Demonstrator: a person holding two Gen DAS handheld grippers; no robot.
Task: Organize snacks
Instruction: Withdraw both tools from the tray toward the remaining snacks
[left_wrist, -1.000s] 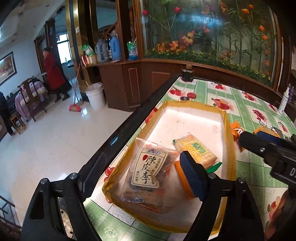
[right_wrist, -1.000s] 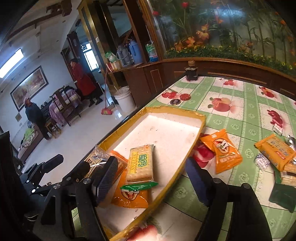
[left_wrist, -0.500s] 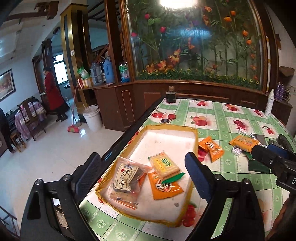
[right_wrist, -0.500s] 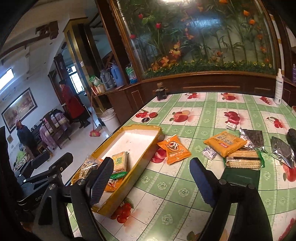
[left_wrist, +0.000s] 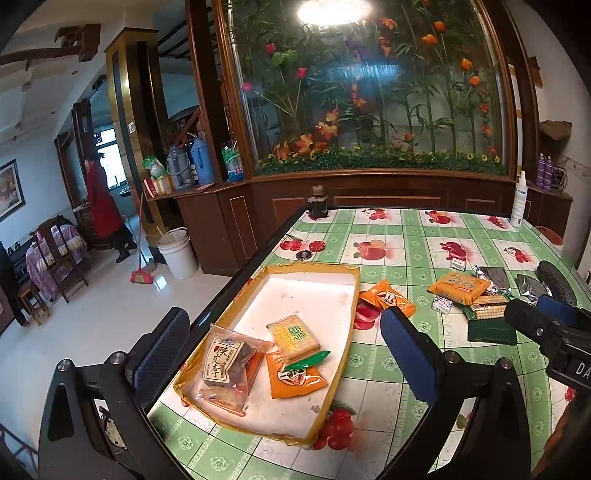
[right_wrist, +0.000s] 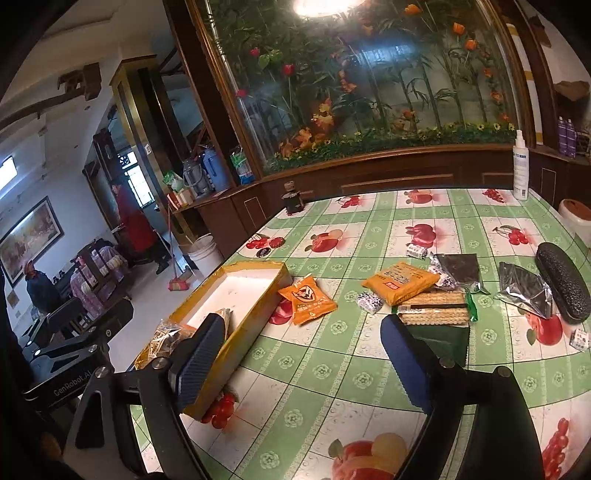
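Green fruit-print tablecloth (right_wrist: 332, 354), tray (left_wrist: 347, 332) at the left edge collecting snacks; left gripper (left_wrist: 284, 354) opening wider, right gripper (right_wrist: 303, 354) wide open, both empty, orange packet (right_wrist: 308, 300) waiting nearby

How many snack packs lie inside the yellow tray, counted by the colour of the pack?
Clear bag with a dark label: 1
Orange packet: 1
Yellow cracker pack with a green end: 1
Total in view: 3
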